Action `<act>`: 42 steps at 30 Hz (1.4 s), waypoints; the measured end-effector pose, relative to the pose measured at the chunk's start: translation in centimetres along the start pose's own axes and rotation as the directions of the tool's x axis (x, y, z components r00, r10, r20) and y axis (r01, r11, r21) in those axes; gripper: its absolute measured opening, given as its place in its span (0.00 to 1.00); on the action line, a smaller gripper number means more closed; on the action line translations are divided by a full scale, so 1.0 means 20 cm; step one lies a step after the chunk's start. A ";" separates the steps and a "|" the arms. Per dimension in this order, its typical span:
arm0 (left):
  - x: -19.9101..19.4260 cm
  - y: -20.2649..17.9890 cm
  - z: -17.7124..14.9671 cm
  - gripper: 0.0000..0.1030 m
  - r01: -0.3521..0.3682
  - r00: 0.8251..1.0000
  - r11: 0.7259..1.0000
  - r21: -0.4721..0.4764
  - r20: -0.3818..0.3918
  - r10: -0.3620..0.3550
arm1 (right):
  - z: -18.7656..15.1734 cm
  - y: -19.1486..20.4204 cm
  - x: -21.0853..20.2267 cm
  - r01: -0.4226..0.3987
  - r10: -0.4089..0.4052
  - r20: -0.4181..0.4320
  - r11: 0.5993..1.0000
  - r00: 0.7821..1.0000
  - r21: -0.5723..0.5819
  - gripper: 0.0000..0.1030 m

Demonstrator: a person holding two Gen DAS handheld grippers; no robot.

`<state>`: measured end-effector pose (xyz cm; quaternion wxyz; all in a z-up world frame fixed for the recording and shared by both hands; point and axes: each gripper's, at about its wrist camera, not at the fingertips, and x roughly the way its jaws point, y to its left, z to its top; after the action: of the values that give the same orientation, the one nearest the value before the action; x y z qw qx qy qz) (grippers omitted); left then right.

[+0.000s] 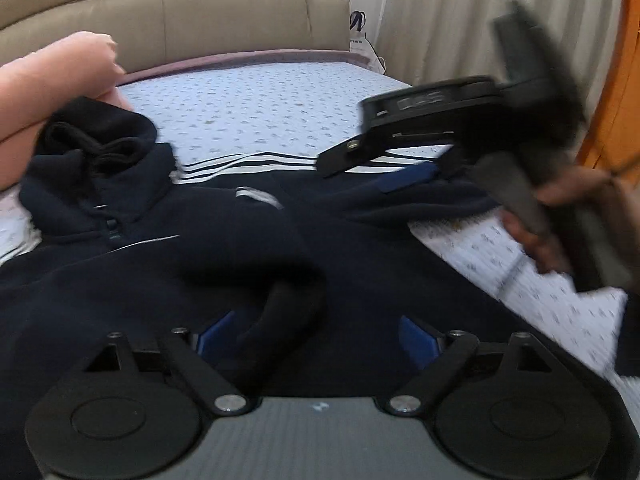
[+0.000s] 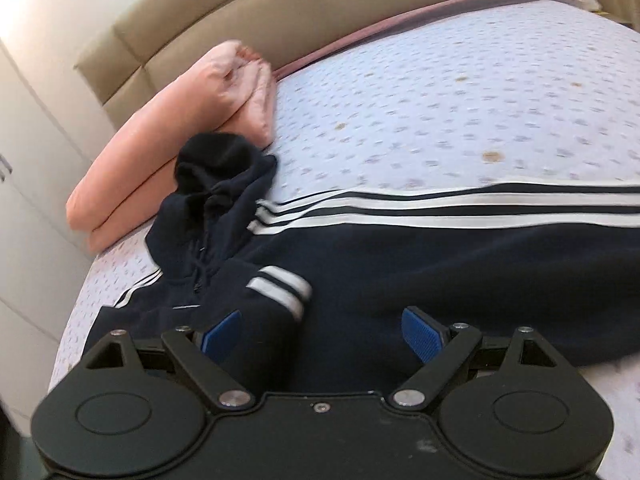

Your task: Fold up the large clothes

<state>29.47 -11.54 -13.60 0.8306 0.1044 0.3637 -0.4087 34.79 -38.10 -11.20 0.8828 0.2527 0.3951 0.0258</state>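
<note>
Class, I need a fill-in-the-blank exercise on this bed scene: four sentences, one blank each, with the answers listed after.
1. The navy hoodie lies spread on the ____.
2. Its sleeve carries white ____.
3. Beside the hood rests a folded blanket coloured ____.
4. The right gripper has its jaws ____, as does the left gripper.

Answers: bed; stripes; pink; open

**Bedroom backdrop, daylight and beige**

A bed [image 2: 460,92] fills the room, its pale sheet dotted with small print. Behind it runs a padded beige headboard [image 1: 192,12]. A folded pink quilt [image 2: 168,132] sits at the bed's head end. Cream curtains [image 1: 440,20] hang beside the headboard, with an orange wooden panel [image 1: 616,80] next to them. White cabinet doors [image 2: 28,184] stand alongside the bed.
</note>
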 end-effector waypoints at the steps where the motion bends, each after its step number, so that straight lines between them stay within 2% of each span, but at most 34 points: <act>1: -0.05 0.05 0.00 0.87 -0.014 1.000 1.000 -0.010 0.008 0.014 | 0.01 0.04 0.03 -0.007 0.007 -0.013 1.000 1.000 -0.016 1.00; 3: -0.17 0.18 0.03 0.91 -0.075 0.997 0.996 -0.046 0.032 0.077 | 0.00 0.14 0.08 -0.023 0.020 -0.040 0.997 0.999 -0.071 1.00; 5: -0.23 0.35 0.06 0.94 -0.201 0.978 0.975 -0.092 0.031 0.205 | -0.01 0.28 0.15 -0.023 0.011 -0.073 0.985 0.997 -0.170 1.00; 7: -0.25 0.56 0.07 0.97 -0.349 0.935 0.923 -0.160 0.005 0.354 | -0.04 0.42 0.22 -0.013 -0.020 -0.111 0.958 0.994 -0.287 1.00; 8: -0.24 0.68 0.08 1.00 -0.401 0.914 0.898 -0.184 -0.017 0.405 | -0.06 0.50 0.27 -0.010 -0.042 -0.137 0.933 0.990 -0.359 1.00; 10: -0.16 0.91 0.08 0.99 -0.471 0.881 0.855 -0.214 -0.070 0.468 | -0.11 0.61 0.36 0.021 -0.097 -0.143 0.888 0.985 -0.460 1.00; 11: -0.11 1.01 0.08 0.96 -0.492 0.870 0.838 -0.238 -0.110 0.480 | -0.13 0.66 0.41 0.063 -0.151 -0.132 0.856 0.980 -0.513 1.00; 13: -0.03 1.21 0.07 0.93 -0.489 0.872 0.814 -0.315 -0.170 0.458 | -0.17 0.73 0.52 0.151 -0.260 -0.091 0.774 0.961 -0.615 1.00; 14: 0.01 1.29 0.05 0.93 -0.493 0.870 0.796 -0.352 -0.199 0.450 | -0.20 0.75 0.57 0.182 -0.312 -0.077 0.718 0.947 -0.672 1.00; 15: 0.02 1.33 0.03 0.93 -0.488 0.873 0.786 -0.379 -0.211 0.439 | -0.22 0.76 0.59 0.189 -0.326 -0.068 0.691 0.943 -0.698 1.00; 17: 0.03 1.40 0.02 0.89 -0.457 0.888 0.774 -0.439 -0.175 0.425 | -0.22 0.76 0.58 0.189 -0.310 -0.048 0.688 0.949 -0.701 0.99; 18: 0.02 1.42 0.01 0.63 -0.435 0.895 0.771 -0.465 -0.133 0.425 | -0.20 0.76 0.56 0.184 -0.298 -0.049 0.703 0.953 -0.687 0.92; 19: 0.01 1.42 0.00 0.42 -0.404 0.904 0.776 -0.485 -0.084 0.419 | -0.19 0.74 0.55 0.167 -0.275 -0.057 0.721 0.960 -0.672 0.76; 20: -0.01 1.44 0.01 0.28 -0.383 0.910 0.767 -0.514 -0.065 0.410 | -0.18 0.72 0.53 0.152 -0.246 -0.055 0.744 0.968 -0.650 0.65; 21: -0.02 1.45 0.00 0.18 -0.365 0.912 0.750 -0.552 -0.048 0.408 | -0.16 0.70 0.50 0.132 -0.204 -0.045 0.769 0.978 -0.626 0.36; 22: -0.04 1.45 0.00 0.17 -0.342 0.912 0.736 -0.584 -0.017 0.410 | -0.13 0.68 0.47 0.125 -0.177 -0.029 0.791 0.984 -0.598 0.13; 23: -0.07 1.44 -0.01 0.16 -0.329 0.907 0.735 -0.594 0.020 0.421 | -0.11 0.65 0.43 0.127 -0.155 -0.001 0.816 0.988 -0.565 0.13; 25: -0.14 1.40 -0.02 0.16 -0.336 0.883 0.748 -0.572 0.085 0.462 | -0.06 0.61 0.31 0.120 -0.091 0.083 0.861 0.992 -0.494 0.13; 27: -0.19 1.38 -0.04 0.16 -0.311 0.864 0.746 -0.589 0.152 0.479 | -0.01 0.55 0.14 0.074 0.001 0.185 0.914 0.983 -0.400 0.13; 29: -0.20 1.39 -0.08 0.16 -0.288 0.859 0.722 -0.630 0.163 0.485 | 0.02 0.45 -0.03 -0.008 0.094 0.292 0.959 0.952 -0.284 0.13; 30: -0.18 1.40 -0.09 0.16 -0.284 0.859 0.709 -0.645 0.156 0.487 | 0.04 0.39 -0.08 -0.035 0.105 0.322 0.975 0.941 -0.218 0.13; 32: -0.15 1.43 -0.13 0.16 -0.281 0.860 0.688 -0.669 0.143 0.489 | 0.05 0.23 -0.08 -0.094 0.115 0.312 0.992 0.943 -0.080 0.15; 34: -0.14 1.43 -0.17 0.19 -0.273 0.859 0.668 -0.692 0.136 0.493 | 0.03 0.03 -0.03 -0.149 0.121 0.274 0.985 0.954 0.085 0.31; 35: -0.15 1.43 -0.17 0.24 -0.271 0.859 0.658 -0.702 0.133 0.495 | 0.01 -0.07 0.02 -0.155 0.114 0.227 0.973 0.967 0.173 0.39; 37: -0.18 1.43 -0.17 0.36 -0.275 0.859 0.646 -0.712 0.120 0.498 | -0.05 -0.24 0.09 -0.170 0.124 0.155 0.928 0.980 0.333 0.77; 39: -0.21 1.41 -0.15 0.54 -0.282 0.873 0.671 -0.686 0.106 0.476 | -0.11 -0.36 0.14 -0.229 0.176 0.159 0.868 0.972 0.440 0.79; 40: -0.21 1.41 -0.13 0.56 -0.289 0.879 0.686 -0.667 0.100 0.467 | -0.11 -0.38 0.14 -0.254 0.190 0.185 0.857 0.964 0.448 0.83; 42: -0.19 1.40 -0.11 0.57 -0.314 0.883 0.704 -0.637 0.078 0.464 | -0.07 -0.36 0.15 -0.244 0.174 0.202 0.882 0.964 0.403 0.88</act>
<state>47.99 9.84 -15.98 0.9231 -0.1416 0.3451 -0.0933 34.78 -42.97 -17.42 0.8275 0.4809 0.2894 0.0140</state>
